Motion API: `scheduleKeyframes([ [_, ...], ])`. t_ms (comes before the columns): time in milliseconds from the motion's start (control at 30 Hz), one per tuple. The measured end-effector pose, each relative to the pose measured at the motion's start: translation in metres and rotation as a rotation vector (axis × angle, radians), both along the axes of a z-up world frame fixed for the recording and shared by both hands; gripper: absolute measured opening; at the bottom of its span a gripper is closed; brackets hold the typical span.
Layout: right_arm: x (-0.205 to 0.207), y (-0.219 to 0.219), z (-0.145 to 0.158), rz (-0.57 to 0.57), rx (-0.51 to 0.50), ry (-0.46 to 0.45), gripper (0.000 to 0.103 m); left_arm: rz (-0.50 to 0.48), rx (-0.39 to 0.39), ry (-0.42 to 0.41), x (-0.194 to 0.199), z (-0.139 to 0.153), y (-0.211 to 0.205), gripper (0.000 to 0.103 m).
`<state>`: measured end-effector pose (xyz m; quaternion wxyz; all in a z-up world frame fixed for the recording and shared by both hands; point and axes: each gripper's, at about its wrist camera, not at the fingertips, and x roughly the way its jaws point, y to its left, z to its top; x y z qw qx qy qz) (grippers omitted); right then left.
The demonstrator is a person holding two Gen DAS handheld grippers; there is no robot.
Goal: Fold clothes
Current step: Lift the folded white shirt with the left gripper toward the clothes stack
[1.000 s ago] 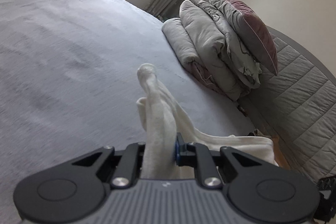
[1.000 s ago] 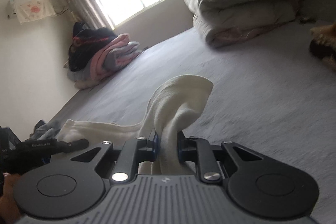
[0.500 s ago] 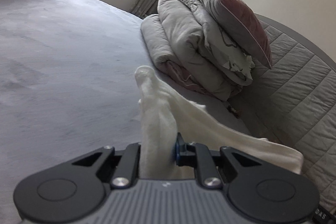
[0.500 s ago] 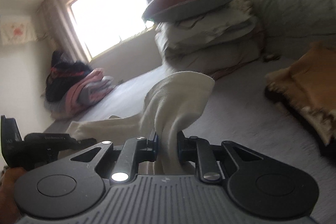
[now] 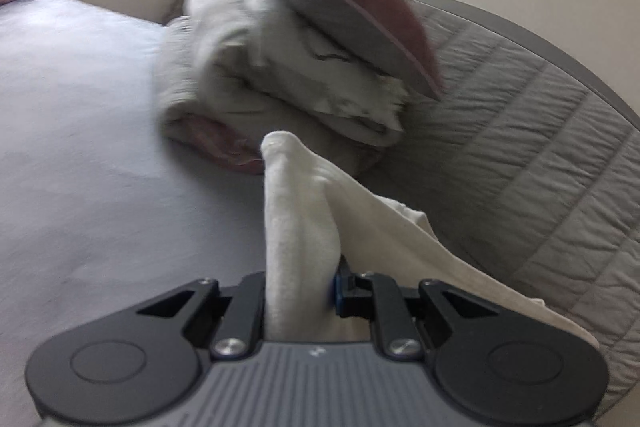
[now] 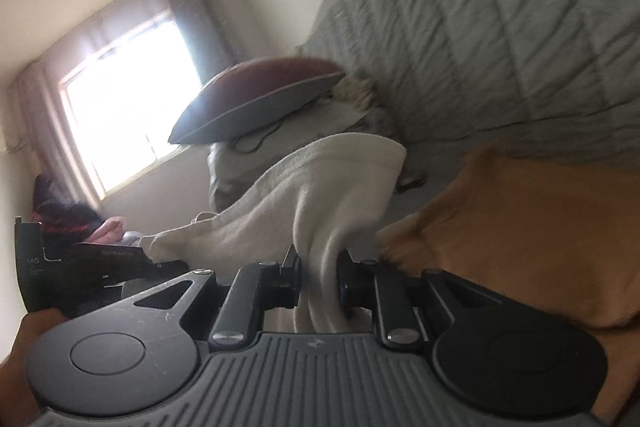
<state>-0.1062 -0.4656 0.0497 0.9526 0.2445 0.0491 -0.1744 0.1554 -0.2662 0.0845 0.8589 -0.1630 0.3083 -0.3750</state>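
Both the left gripper [image 5: 300, 291] and right gripper [image 6: 318, 287] are clamping opposite ends of a white garment [image 5: 296, 227], apparently holding it taut above the bed [image 5: 80, 155] for folding.

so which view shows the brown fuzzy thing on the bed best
The right wrist view: the brown fuzzy item fills its right side, lying on the bed below the quilted headboard. The left wrist view does not show it at all.
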Motion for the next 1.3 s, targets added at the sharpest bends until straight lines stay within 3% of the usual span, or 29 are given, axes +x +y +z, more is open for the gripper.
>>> scheduleKeyframes([
  [300, -0.029, -0.032, 0.007, -0.184, 0.016, -0.066, 0.019, -0.222, 0.023, -0.103, -0.005, 0.029, -0.074, 0.014],
  [833, -0.065, -0.046, 0.021, -0.394, 0.017, -0.144, 0.019, -0.444, 0.096, -0.171, -0.011, 0.062, -0.187, 0.014],
  [1033, -0.077, -0.054, 0.013, -0.487, 0.064, -0.135, 0.019, -0.543, 0.172, -0.194, -0.024, 0.061, -0.241, 0.014],
  [1300, -0.075, -0.061, 0.001, -0.615, 0.068, -0.104, 0.019, -0.629, 0.259, -0.214, -0.032, 0.038, -0.306, 0.015],
])
